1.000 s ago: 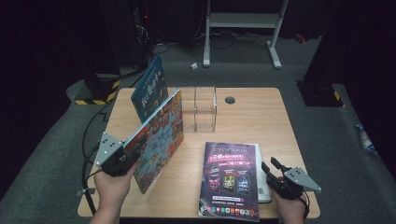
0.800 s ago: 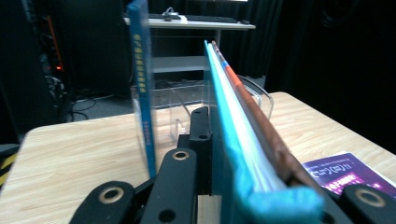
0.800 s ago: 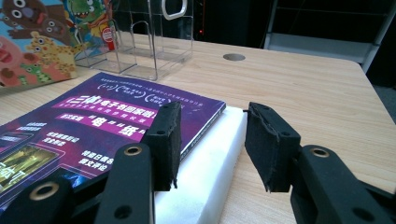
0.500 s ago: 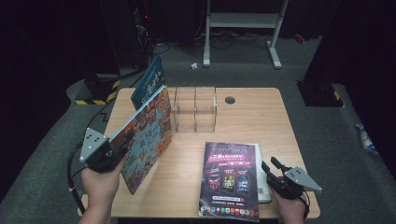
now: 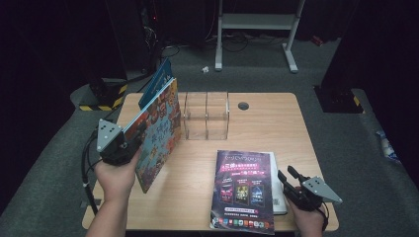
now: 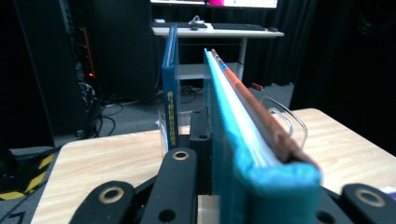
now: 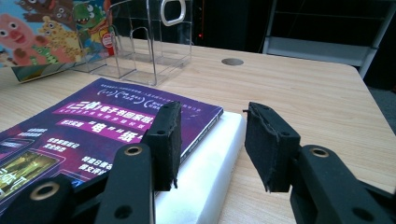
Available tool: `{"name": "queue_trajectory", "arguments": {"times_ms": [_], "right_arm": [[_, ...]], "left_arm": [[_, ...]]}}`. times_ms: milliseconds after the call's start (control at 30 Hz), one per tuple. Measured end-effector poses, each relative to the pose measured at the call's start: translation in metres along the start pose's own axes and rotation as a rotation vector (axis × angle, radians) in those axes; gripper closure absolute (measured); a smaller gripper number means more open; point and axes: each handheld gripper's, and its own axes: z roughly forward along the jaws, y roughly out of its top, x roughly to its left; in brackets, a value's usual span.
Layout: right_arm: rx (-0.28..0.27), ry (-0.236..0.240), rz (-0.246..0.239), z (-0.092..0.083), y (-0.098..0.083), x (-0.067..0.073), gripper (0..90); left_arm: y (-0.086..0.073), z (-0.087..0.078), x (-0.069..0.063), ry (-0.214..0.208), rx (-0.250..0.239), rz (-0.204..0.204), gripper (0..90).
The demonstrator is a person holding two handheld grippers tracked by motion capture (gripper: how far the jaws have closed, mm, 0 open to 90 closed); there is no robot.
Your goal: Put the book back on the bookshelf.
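- left gripper (image 5: 129, 143) clamps the colourful cartoon-cover picture book with a teal spine (image 5: 157, 132), jaws narrow and pressed on its lower spine edge
- book is held off the light wooden surface (image 5: 257, 123), tilted, cover facing right in the high view, just left of the clear acrylic 2-slot book stand (image 5: 206, 114)
- left gripper view: teal spine (image 6: 261, 158) sits between the black jaws, pages run away toward the stand
- blue thin book (image 5: 156, 84) stands upright behind the held one, at the far left of the surface; apart from it in the left gripper view (image 6: 171, 88)
- right gripper (image 5: 291, 185) rests low at the near right edge, jaws partly open, nothing gripped
- right gripper view: purple-cover magazine (image 7: 93, 135) lies flat on a white slab-like book (image 7: 205, 168), the white edge sits between the jaws, pads not pressing it
- round grey cable hole (image 5: 243, 105) in the surface beyond the stand
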Motion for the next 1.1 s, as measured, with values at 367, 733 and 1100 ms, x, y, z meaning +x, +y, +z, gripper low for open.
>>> {"name": "queue_trajectory", "arguments": {"times_ms": [367,733,1100], "right_arm": [[-0.002,0.005,0.008,-0.001,0.0,-0.001,55.8],[-0.011,0.013,0.009,-0.002,0.0,-0.001,56.0],[-0.013,0.015,0.011,-0.003,0.0,-0.002,56.0]], "left_arm": [[0.005,0.032,-0.014,0.067,-0.037,0.005,81.5],[0.001,0.057,-0.024,0.119,-0.058,-0.003,81.6],[-0.006,0.072,-0.021,0.114,-0.06,-0.011,81.5]]}}
